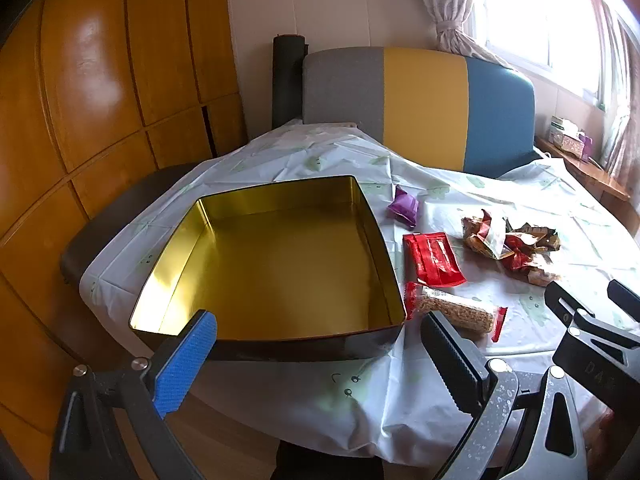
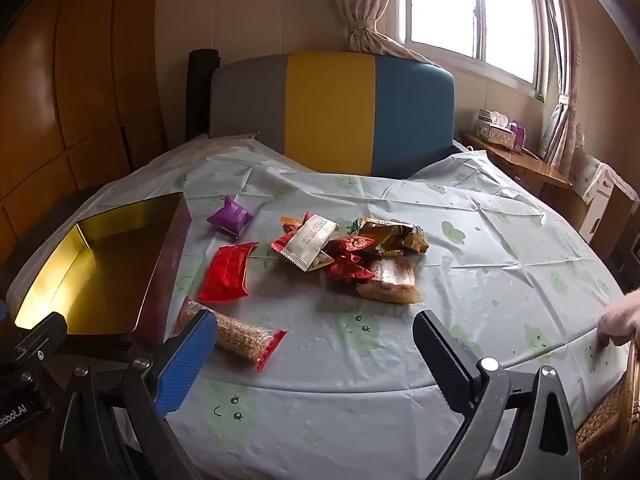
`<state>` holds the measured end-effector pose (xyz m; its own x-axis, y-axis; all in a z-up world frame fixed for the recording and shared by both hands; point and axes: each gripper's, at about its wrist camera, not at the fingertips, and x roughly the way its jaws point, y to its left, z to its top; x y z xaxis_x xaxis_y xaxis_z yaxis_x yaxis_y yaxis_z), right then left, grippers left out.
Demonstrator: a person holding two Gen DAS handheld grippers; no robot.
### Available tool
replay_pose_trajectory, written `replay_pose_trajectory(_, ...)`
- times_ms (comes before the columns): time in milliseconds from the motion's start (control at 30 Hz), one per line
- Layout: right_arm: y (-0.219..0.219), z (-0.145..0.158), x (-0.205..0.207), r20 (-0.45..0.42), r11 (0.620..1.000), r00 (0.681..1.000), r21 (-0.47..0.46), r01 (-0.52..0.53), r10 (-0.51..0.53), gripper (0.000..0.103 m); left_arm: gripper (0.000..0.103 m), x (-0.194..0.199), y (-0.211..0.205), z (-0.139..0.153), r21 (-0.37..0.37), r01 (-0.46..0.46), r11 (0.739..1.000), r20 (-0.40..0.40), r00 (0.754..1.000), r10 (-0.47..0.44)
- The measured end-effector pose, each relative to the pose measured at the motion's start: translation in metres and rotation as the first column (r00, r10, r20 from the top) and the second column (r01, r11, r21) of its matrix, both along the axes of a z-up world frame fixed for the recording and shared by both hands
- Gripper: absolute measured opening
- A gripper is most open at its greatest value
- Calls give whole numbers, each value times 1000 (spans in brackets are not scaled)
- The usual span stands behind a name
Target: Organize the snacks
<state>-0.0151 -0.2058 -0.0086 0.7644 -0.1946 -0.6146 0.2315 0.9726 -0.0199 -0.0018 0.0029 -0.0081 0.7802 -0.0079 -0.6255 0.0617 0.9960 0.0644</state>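
Observation:
An empty square tin (image 1: pixel 276 264) with a gold inside sits at the table's left; its dark outer wall (image 2: pixel 164 276) shows in the right wrist view. To its right lie a purple packet (image 1: pixel 404 211) (image 2: pixel 231 220), a red packet (image 1: pixel 434 259) (image 2: pixel 228 272), a clear bar of grain snack (image 1: pixel 456 312) (image 2: pixel 236 332) and a heap of mixed wrappers (image 1: pixel 512 246) (image 2: pixel 356 256). My left gripper (image 1: pixel 320 336) hangs open at the tin's near edge. My right gripper (image 2: pixel 316 336) is open above the near table edge, holding nothing. The right gripper's frame (image 1: pixel 592 332) shows at the left wrist view's right edge.
A pale tablecloth with green prints (image 2: pixel 460 280) covers the round table. Behind it stands a grey, yellow and blue chair back (image 2: pixel 332 112). A wicker chair (image 2: pixel 612 420) and a fuzzy sleeve (image 2: pixel 620 316) are at the near right. Wooden cabinets (image 1: pixel 100 100) stand left, a side shelf (image 2: pixel 516 160) with tissue boxes right.

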Motion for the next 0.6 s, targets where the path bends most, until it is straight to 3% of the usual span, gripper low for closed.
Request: replay_pose_trajectory(600, -8, 1, 1, 11, 1000, 1000, 11, 16, -16, 100, 102, 0, -8, 3, 16, 22, 1000, -10, 1000, -21)
